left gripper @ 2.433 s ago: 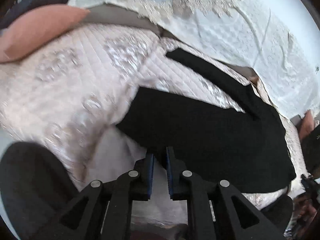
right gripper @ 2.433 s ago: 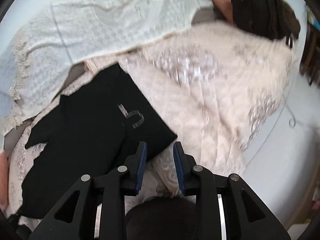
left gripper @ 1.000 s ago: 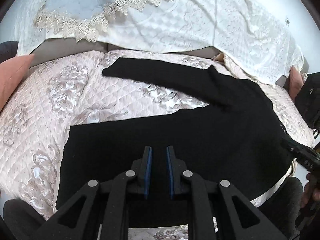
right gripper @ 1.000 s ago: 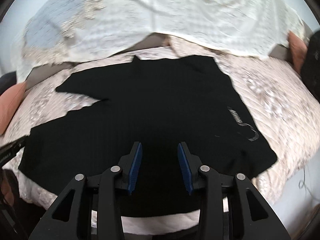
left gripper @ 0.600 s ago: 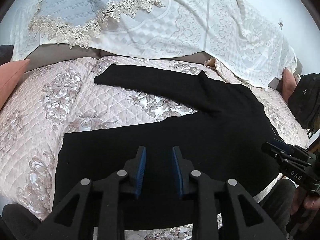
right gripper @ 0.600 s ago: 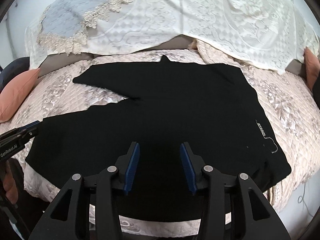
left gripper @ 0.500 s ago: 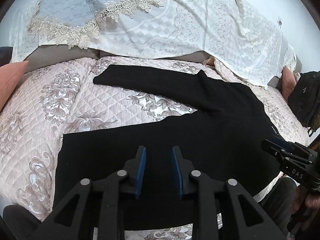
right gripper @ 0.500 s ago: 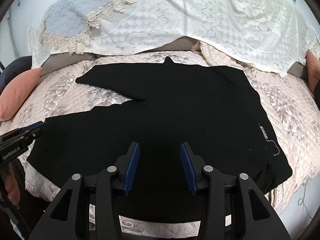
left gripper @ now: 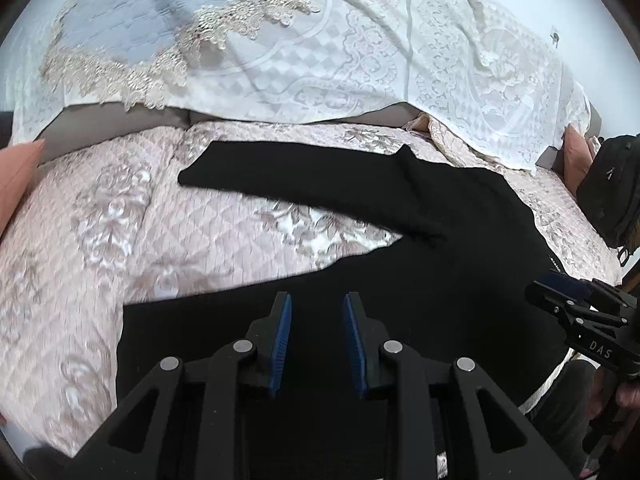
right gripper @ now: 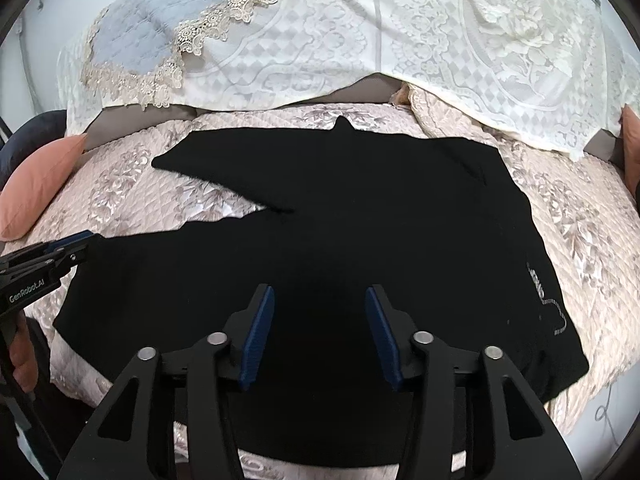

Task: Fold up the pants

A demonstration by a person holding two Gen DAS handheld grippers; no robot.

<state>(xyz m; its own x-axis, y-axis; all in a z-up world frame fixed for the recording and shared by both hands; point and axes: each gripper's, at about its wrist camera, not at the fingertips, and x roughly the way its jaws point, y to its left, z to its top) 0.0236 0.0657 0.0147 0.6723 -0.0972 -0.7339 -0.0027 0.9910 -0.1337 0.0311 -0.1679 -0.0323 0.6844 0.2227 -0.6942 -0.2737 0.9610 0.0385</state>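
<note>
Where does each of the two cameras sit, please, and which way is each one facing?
Left wrist: on the left gripper, facing down over the near leg of the black pants; the right gripper and its hand show at right.
Right wrist: on the right gripper, jaws opening, nothing between them, above the pants' middle; the left gripper shows at left.
Shared: pants, quilted bedspread, lace cover.

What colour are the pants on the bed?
Black pants, with a small pale logo near the waist; clearest in the right wrist view.
</note>
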